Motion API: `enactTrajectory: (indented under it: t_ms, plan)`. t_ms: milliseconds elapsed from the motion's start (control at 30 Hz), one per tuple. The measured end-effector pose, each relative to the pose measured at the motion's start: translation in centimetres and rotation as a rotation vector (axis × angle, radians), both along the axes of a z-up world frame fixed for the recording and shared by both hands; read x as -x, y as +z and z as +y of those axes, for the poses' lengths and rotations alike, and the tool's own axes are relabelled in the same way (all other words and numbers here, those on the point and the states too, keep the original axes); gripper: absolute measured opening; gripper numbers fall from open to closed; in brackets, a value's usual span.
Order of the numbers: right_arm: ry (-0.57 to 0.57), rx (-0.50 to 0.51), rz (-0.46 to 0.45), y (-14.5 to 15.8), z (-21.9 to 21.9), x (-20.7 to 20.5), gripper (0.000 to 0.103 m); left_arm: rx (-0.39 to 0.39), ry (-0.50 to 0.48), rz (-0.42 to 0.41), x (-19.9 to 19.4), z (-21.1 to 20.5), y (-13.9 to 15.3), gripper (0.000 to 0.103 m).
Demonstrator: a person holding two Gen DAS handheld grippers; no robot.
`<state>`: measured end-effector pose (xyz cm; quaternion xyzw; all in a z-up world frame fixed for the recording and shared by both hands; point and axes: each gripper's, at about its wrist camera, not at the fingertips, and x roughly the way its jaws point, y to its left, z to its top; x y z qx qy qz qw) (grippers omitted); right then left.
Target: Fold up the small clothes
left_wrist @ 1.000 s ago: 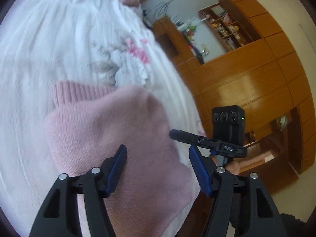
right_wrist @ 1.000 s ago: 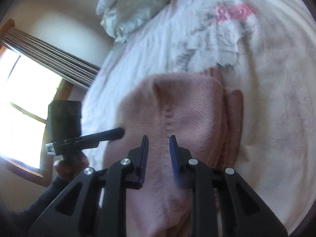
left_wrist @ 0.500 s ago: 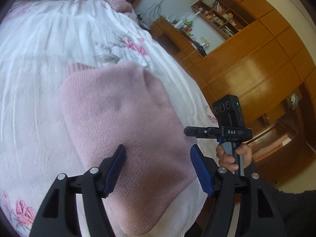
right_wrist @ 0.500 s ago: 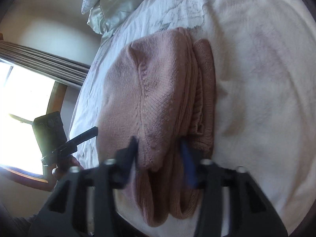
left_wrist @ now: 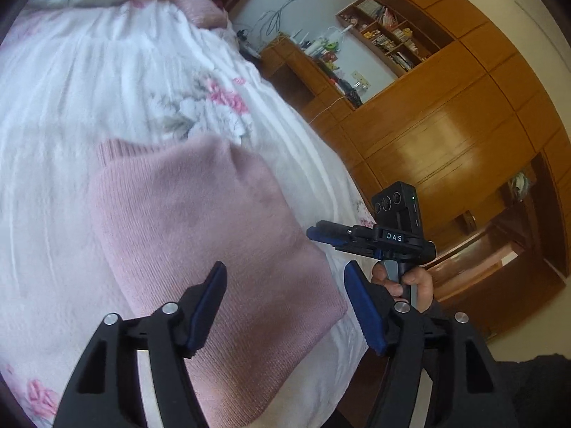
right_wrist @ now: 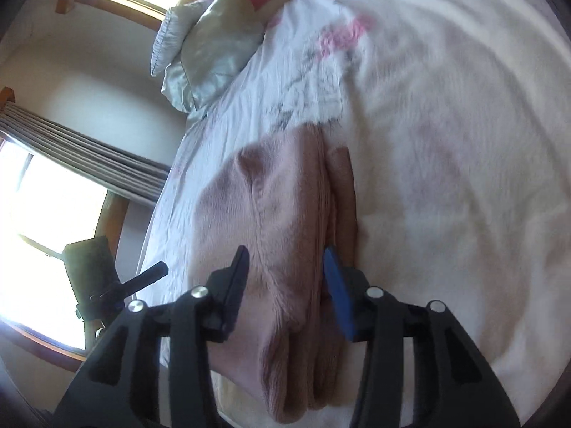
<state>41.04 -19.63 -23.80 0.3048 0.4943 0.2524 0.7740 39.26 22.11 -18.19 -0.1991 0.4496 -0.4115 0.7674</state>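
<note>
Pink knit, folded into a thick bundle: the sweater (left_wrist: pixel 214 235) lies on the white floral bedspread (left_wrist: pixel 71 107) near the bed's edge, its ribbed hem peeking out at the far side. My left gripper (left_wrist: pixel 285 285) hangs above its near end with the blue-padded jaws spread wide, gripping nothing. My right gripper (right_wrist: pixel 285 271) hovers over the same sweater (right_wrist: pixel 278 207) from the other side, jaws likewise apart and empty; through that camera I see the stacked folded layers running along the bundle's right edge. From the left wrist view, the right gripper shows off the bed's side, held by a hand (left_wrist: pixel 410 285), in front of a wooden wardrobe (left_wrist: pixel 446 135). From the right wrist view, a silvery pillow (right_wrist: pixel 210 42) sits at the head of the bed, with a curtain (right_wrist: pixel 78 157) and bright window (right_wrist: pixel 43 221) beyond.
</note>
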Motion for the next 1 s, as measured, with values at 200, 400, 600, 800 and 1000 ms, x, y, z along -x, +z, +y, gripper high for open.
enactTrajectory:
  t_ms: [200,400,600,800,1000]
  plan:
    - [0.053,0.183,0.074,-3.1,3.6,-3.1,0.029,-0.107,0.029,0.120,-4.0,-0.9,-5.1,0.070]
    - [0.000,0.152,-0.034,0.8,1.6,-2.4,0.032,-0.059,0.016,0.052,-3.8,0.1,-2.0,0.070]
    - [0.109,0.022,0.009,-0.2,4.4,-7.1,0.031,-0.059,0.049,0.131,-7.5,-0.2,-3.4,0.071]
    - [0.041,0.091,0.042,-3.0,3.3,-6.8,0.007,-0.130,0.057,0.112,-7.2,-1.3,-3.6,0.071]
    - [0.192,-0.035,-0.022,0.3,3.8,1.3,0.022,-0.006,-0.054,0.035,0.8,-0.5,-1.2,0.071]
